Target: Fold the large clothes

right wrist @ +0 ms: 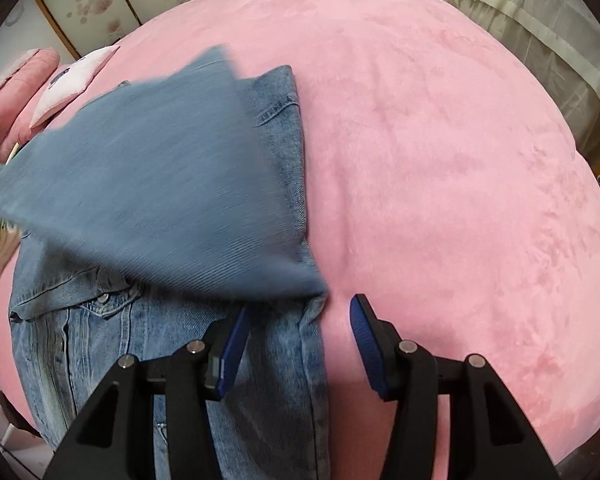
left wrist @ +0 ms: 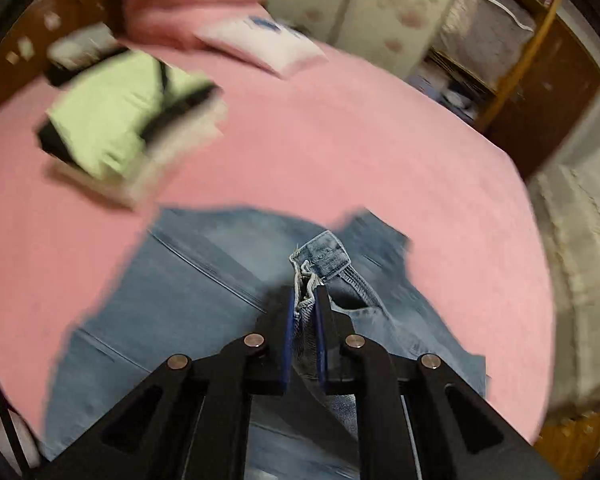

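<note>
Soft even indoor light, no glare. Heavy fisheye bending, dark vignette at corners. Motion blur smears folded clothes [left wrist: 128, 120]; denim sleeve [right wrist: 160, 184] streaked too.

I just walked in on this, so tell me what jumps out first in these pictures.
A blue denim jacket sprawls over the big pink bed, its sleeve cuff pinched in the left gripper. The right gripper hangs open at the jacket's edge. A pale green folded garment lies further up the bed.

Blue denim jacket [right wrist: 152, 200] — sleeve folded across — on the bed.
</note>
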